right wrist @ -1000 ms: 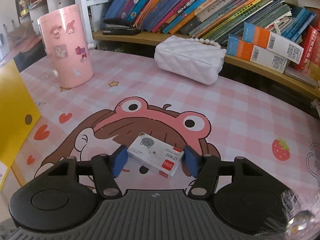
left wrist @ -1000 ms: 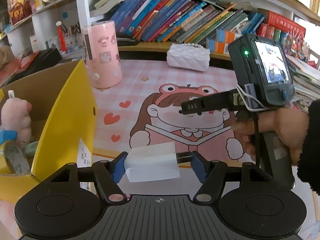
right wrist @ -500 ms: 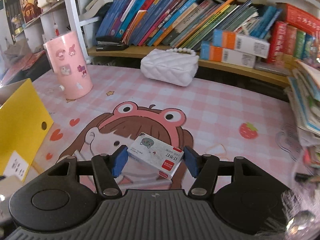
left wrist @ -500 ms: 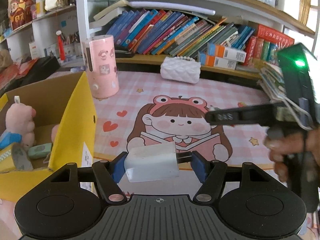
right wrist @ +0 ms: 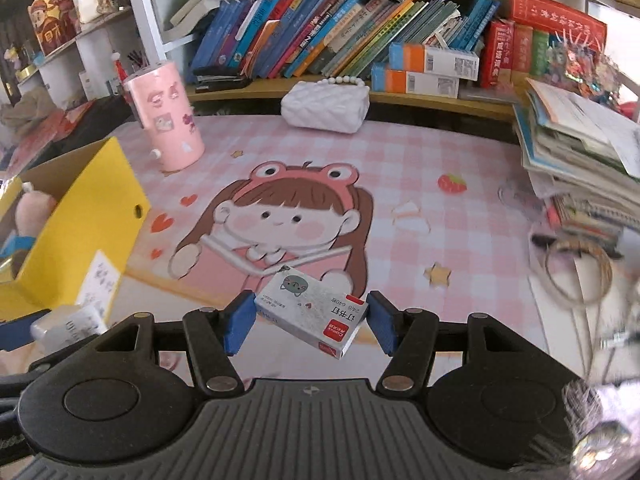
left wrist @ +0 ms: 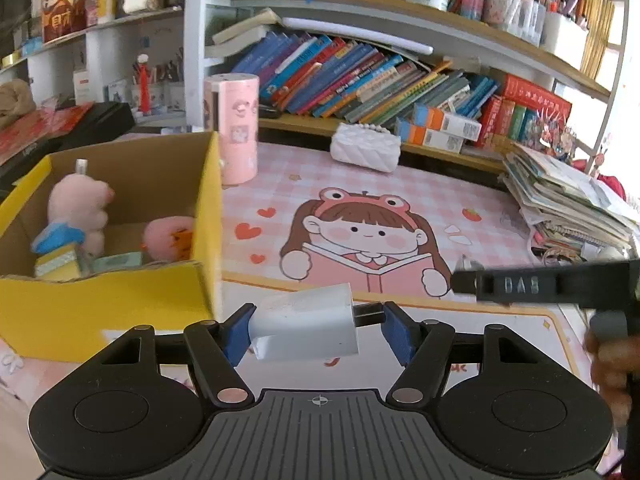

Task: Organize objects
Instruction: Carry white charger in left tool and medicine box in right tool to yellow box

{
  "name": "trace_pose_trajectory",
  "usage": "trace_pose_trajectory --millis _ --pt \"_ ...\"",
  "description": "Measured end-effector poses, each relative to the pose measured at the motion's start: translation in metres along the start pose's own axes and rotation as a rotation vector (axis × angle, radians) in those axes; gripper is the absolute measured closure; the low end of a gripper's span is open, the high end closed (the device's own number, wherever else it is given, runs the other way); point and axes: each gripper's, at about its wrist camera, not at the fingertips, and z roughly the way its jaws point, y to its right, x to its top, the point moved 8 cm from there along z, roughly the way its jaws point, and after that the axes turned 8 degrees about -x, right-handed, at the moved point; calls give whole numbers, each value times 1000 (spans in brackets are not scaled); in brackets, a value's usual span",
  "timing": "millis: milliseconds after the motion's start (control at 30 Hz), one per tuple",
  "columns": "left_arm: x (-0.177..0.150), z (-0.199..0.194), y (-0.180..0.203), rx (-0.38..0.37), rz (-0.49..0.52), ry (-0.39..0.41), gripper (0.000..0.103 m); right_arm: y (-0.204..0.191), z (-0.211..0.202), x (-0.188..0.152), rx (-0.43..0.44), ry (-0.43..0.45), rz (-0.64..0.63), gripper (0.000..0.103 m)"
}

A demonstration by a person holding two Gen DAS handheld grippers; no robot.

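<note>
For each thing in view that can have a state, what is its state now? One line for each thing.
Left gripper: jaws shut on the white charger.
White charger: held above the mat, prongs against the right pad.
Right gripper: jaws shut on the staple box.
Staple box: held, tilted, closed.
Yellow cardboard box: open on top, with plush toys inside.
Pink cylinder: upright on the mat.
White quilted bag: lying at the mat's far edge.

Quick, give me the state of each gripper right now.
Left gripper: closed on the white charger plug, held above the desk mat.
Right gripper: closed on the small staple box, also held above the mat.
</note>
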Motion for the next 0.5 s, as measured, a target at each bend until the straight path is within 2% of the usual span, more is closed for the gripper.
trace_pose_trajectory --millis 267,500 --pt "-10 -40 -36 21 -25 37 36 -50 -25 -35 -6 -3 -71 45" --pt "-28 -82 -83 72 -69 51 36 -108 -51 -52 34 22 -144 45"
